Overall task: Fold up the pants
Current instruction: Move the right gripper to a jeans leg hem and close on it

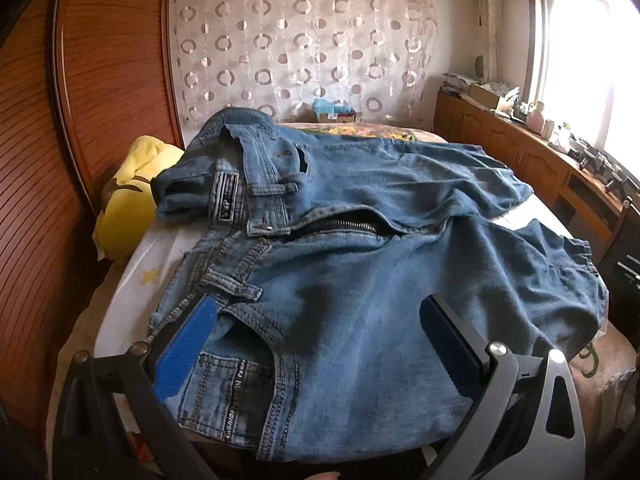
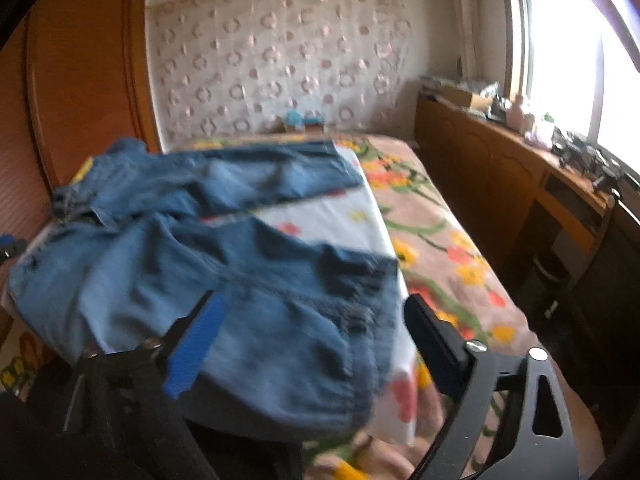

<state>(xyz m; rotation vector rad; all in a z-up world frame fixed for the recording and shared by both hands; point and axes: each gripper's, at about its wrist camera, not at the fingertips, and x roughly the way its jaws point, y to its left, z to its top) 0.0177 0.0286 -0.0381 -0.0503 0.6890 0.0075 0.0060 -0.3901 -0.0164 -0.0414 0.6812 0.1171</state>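
Observation:
Blue jeans (image 1: 360,184) lie spread on the bed, front up, with the zipper (image 1: 340,226) open and the waistband toward the left. My left gripper (image 1: 318,304) hovers open over the near hip, by the front pocket (image 1: 236,384); nothing is pressed between its blue pads (image 1: 188,344). The right wrist view is blurred. In it the jeans (image 2: 160,272) stretch from left to middle, two legs apart. My right gripper (image 2: 316,298) is open above the near leg's hem (image 2: 352,280), with the cloth lying under the gap and the pads clear of it.
A yellow plush pillow (image 1: 128,184) sits at the bed's left by the wooden wardrobe (image 1: 60,120). A white sheet (image 2: 320,220) lies over a floral blanket (image 2: 440,240). A wooden cabinet (image 2: 500,168) with clutter runs along the right under the window.

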